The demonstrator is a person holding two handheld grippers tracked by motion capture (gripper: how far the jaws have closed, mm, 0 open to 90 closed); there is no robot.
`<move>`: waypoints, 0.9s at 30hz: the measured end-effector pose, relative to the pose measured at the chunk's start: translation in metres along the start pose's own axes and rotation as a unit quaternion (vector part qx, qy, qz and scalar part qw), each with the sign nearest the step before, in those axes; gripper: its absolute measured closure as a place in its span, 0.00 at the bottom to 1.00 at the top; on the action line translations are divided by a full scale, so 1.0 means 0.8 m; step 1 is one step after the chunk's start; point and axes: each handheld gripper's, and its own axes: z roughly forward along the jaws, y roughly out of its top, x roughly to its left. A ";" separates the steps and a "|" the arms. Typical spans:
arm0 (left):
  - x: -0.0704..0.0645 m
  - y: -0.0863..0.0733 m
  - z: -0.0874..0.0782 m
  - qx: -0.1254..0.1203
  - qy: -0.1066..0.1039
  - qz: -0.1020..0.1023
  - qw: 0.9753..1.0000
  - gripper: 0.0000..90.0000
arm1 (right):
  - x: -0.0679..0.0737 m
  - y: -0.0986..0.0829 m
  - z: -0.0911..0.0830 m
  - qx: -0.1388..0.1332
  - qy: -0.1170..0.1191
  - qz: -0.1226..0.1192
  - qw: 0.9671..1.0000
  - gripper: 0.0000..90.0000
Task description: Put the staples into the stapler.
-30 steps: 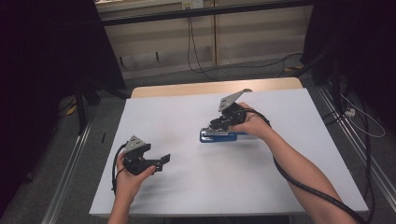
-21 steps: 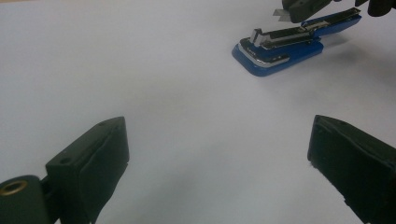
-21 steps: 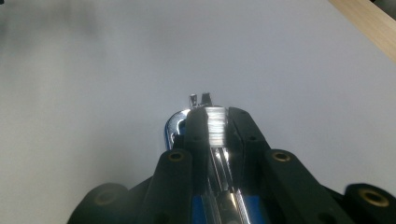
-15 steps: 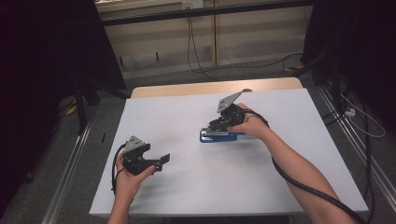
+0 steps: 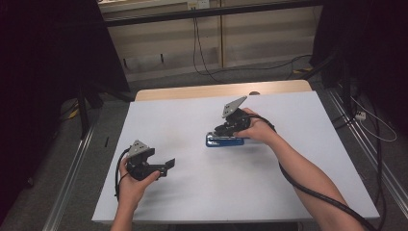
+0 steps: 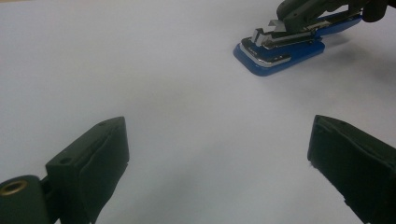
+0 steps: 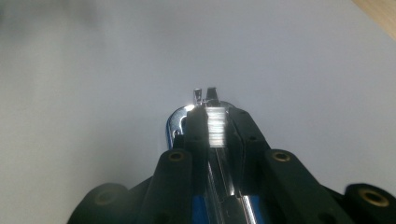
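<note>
The blue stapler (image 5: pixel 224 140) is lying flat near the middle of the white table (image 5: pixel 298 192); its metal magazine is pinched from both sides by the right gripper (image 7: pixel 208 105); the left gripper (image 5: pixel 163 166) is held spread wide, well apart from the stapler on its near left, gripping nothing; a slip is judged possible, since smooth metal is clamped narrowly; the base could be dragged if lifted unsteadily.

High view looking forward and down across the white desk (image 5: pixel 202 192), left gripper view low over the desk, facing the blue stapler (image 6: pixel 280 51) from near, right gripper view tight along the same stapler (image 7: pixel 212 126), shared by all three.
</note>
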 end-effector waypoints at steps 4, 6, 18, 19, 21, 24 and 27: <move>0.000 0.000 0.000 0.001 0.000 -0.001 1.000 0.06 | 0.000 0.000 0.002 0.002 0.001 -0.002 1.000 0.89; 0.000 0.000 0.000 0.000 0.000 -0.001 1.000 0.06 | 0.000 0.000 0.003 0.004 0.001 -0.004 1.000 0.89; 0.002 0.000 -0.001 -0.001 0.001 -0.002 1.000 0.06 | -0.001 0.002 0.007 0.005 0.006 -0.010 1.000 0.89; 0.002 0.000 -0.001 -0.001 0.001 -0.002 1.000 0.06 | -0.001 0.002 0.008 0.004 0.007 -0.011 1.000 0.89; 0.002 -0.001 -0.001 0.000 0.000 -0.002 1.000 0.06 | -0.001 0.001 0.009 0.005 0.006 -0.011 1.000 0.89; 0.002 -0.001 0.000 0.000 0.001 -0.002 1.000 0.06 | -0.001 0.001 0.009 0.003 0.007 -0.010 1.000 0.89; 0.002 -0.001 0.000 0.000 0.002 -0.002 1.000 0.06 | -0.002 0.001 0.009 0.004 0.008 -0.011 1.000 0.89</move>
